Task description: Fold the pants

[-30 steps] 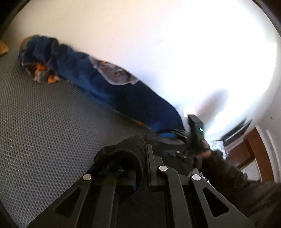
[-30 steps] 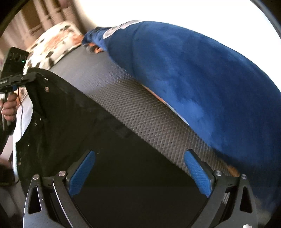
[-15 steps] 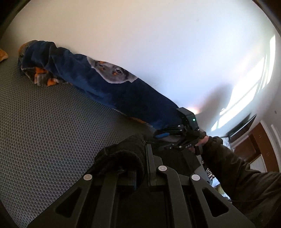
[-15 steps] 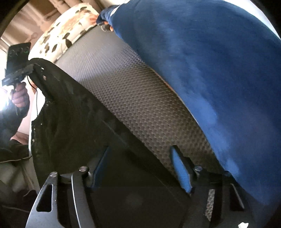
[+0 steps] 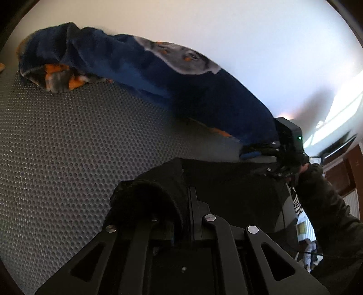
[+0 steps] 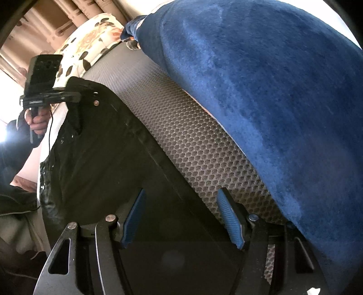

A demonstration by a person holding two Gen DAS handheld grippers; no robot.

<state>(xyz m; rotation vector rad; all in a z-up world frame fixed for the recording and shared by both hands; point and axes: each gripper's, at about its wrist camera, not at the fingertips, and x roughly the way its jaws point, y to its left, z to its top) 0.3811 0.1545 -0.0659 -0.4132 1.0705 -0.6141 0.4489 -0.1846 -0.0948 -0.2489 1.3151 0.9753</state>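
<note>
1. Two grippers are working the black pants [image 6: 95,163], lying beside the blue blanket [image 6: 272,95].
2. The left gripper [image 5: 181,204] is pinching a waistband corner.
3. The right gripper [image 6: 181,217] is standing half-spread over the fabric, its jaws having just been closing.
4. Folding is looking barely begun.

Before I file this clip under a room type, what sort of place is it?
Probably a bedroom at home: a floral pillow and a blue fleece blanket lie on a grey mesh mattress pad, with curtains behind.
</note>
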